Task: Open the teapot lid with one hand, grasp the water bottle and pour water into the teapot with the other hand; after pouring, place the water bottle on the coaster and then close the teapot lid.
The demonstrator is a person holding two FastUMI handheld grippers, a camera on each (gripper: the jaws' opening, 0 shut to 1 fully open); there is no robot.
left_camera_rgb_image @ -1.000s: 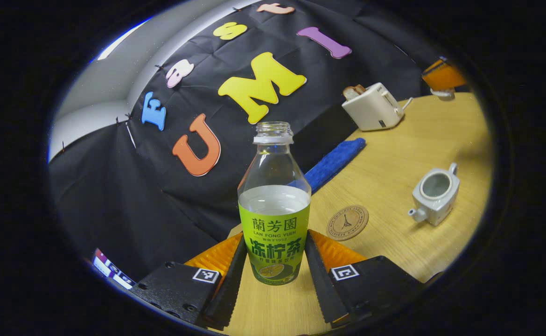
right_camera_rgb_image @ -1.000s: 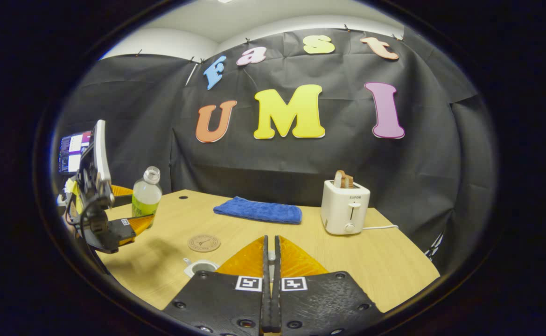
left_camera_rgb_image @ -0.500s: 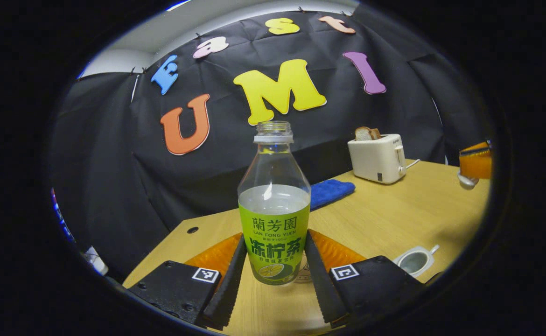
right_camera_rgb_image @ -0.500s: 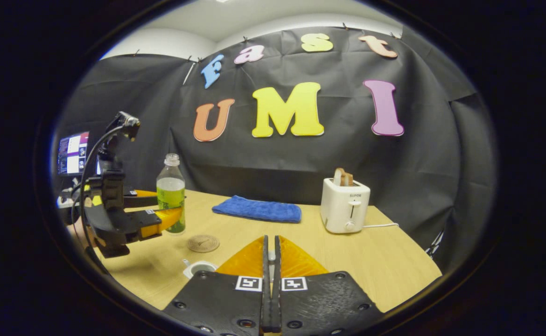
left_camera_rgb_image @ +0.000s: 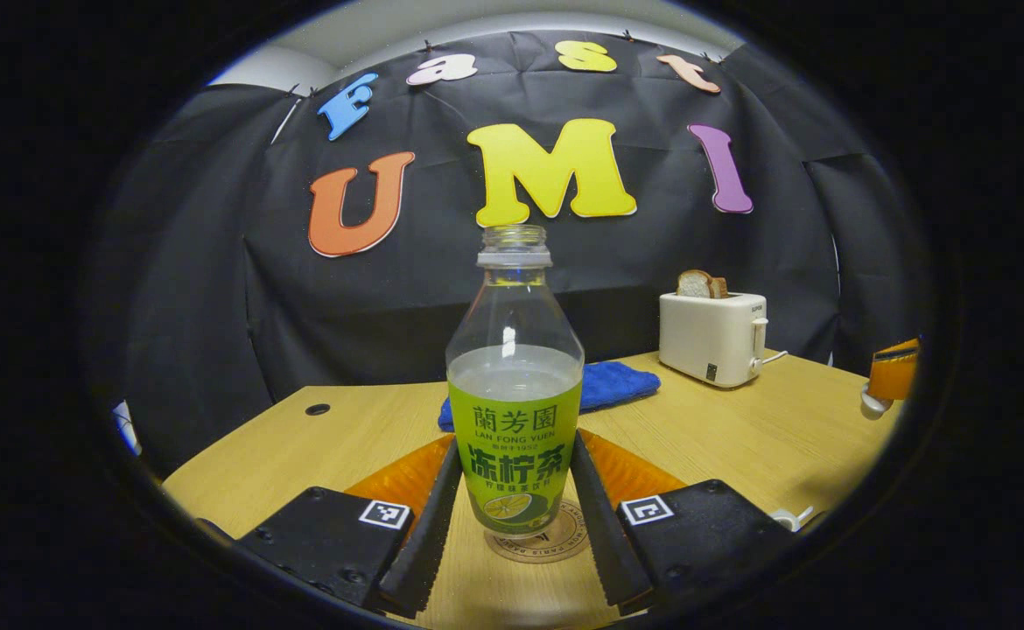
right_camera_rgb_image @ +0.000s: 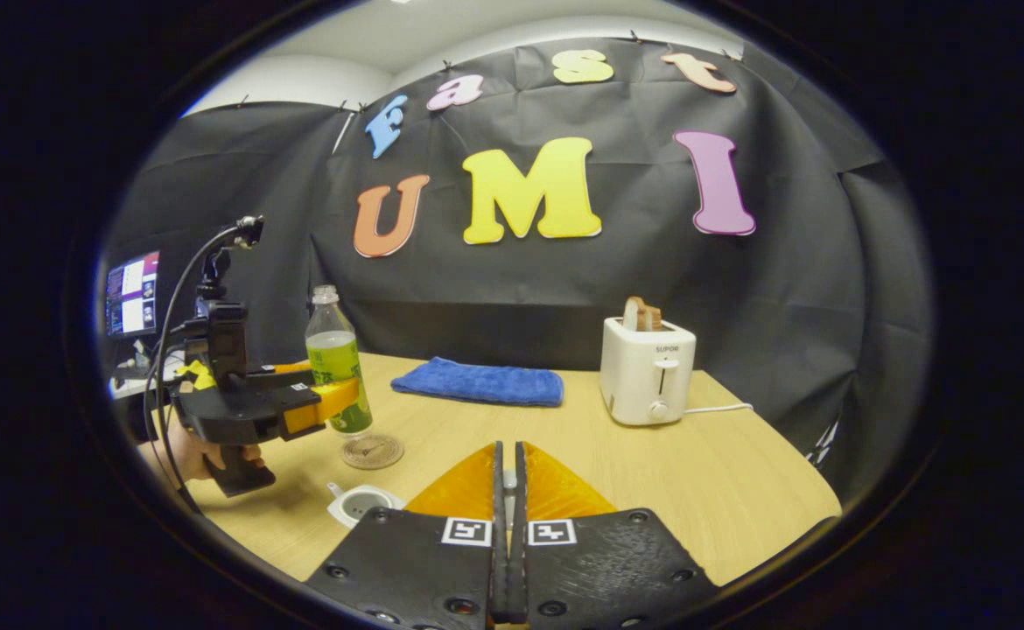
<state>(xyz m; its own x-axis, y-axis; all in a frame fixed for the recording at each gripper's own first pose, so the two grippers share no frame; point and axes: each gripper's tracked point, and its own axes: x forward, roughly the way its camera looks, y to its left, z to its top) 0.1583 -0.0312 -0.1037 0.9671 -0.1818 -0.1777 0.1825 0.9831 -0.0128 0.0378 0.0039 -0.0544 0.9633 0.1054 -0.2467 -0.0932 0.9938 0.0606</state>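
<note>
An uncapped clear water bottle [left_camera_rgb_image: 514, 411] with a green label, about half full, stands upright between the fingers of my left gripper [left_camera_rgb_image: 516, 455], which is shut on its label. The bottle's base is right over the round cork coaster [left_camera_rgb_image: 540, 541]; I cannot tell if they touch. In the right gripper view the bottle [right_camera_rgb_image: 334, 360] and left gripper [right_camera_rgb_image: 337, 398] hang just behind the coaster [right_camera_rgb_image: 372, 451]. The white teapot [right_camera_rgb_image: 359, 504] sits open in front of it. My right gripper [right_camera_rgb_image: 508, 477] is shut on the teapot lid [right_camera_rgb_image: 508, 479], held up over the table; the lid [left_camera_rgb_image: 871, 404] hangs under those fingers.
A blue towel [right_camera_rgb_image: 477, 383] lies at the back of the wooden table [right_camera_rgb_image: 652, 472]. A white toaster [right_camera_rgb_image: 648, 378] with toast stands at the back right, its cord trailing right. A hand [right_camera_rgb_image: 201, 451] holds the left gripper near the table's left edge, by a screen [right_camera_rgb_image: 131, 293].
The left gripper has swung the bottle from a tilt to upright and carried it toward the coaster, lowering it over it. The right gripper has stayed shut and nearly still.
</note>
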